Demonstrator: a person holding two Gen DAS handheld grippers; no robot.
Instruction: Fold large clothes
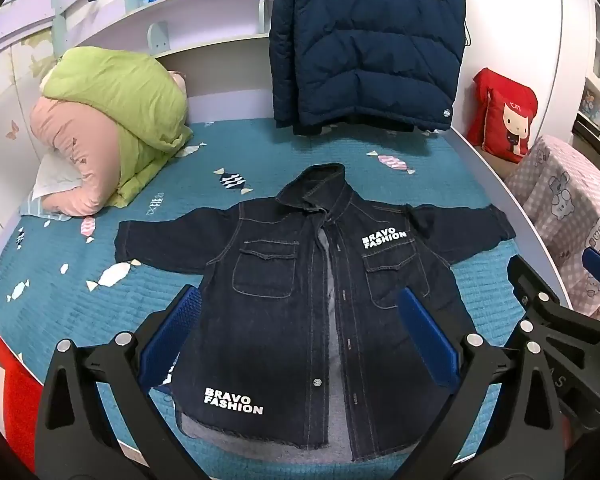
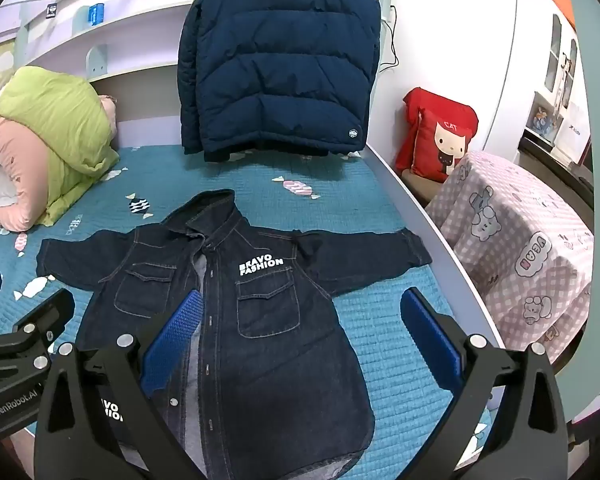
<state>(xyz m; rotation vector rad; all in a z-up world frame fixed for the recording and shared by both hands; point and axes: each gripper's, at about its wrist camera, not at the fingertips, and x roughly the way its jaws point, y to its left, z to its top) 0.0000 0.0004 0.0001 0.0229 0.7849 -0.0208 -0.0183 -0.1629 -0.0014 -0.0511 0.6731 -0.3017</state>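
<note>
Left wrist view: denim jacket point(image 1: 312, 292) lies spread flat, front up, on the teal bed cover point(image 1: 228, 152), hood toward the far side, sleeves out to left and right. Front placket is unbuttoned, grey lining showing down the middle. Left gripper point(image 1: 300, 340) hovers over the near half of the jacket, jaws spread wide and released, nothing between the pads. Right gripper point(image 1: 572, 292) shows at the right edge, also off the cloth.

Risk noted here: the front panels are loose, so a pinch on one panel alone would probably lift only the top layer and leave the back lying, giving a skewed fold. The denim looks stiff and thick; a shallow bite at the hem could slip out.

Right wrist view: right gripper point(image 2: 304, 336) hangs over the jacket's right side and the bare cover beside it, jaws wide apart, empty. The right sleeve point(image 2: 364, 252) reaches close to the bed's edge point(image 2: 432, 216). Left gripper point(image 2: 28, 336) sits just beside, at near left.

Risk: dragging the sleeve outward could slide it off the edge. The grippers are close together and could collide if both move inward.
</note>
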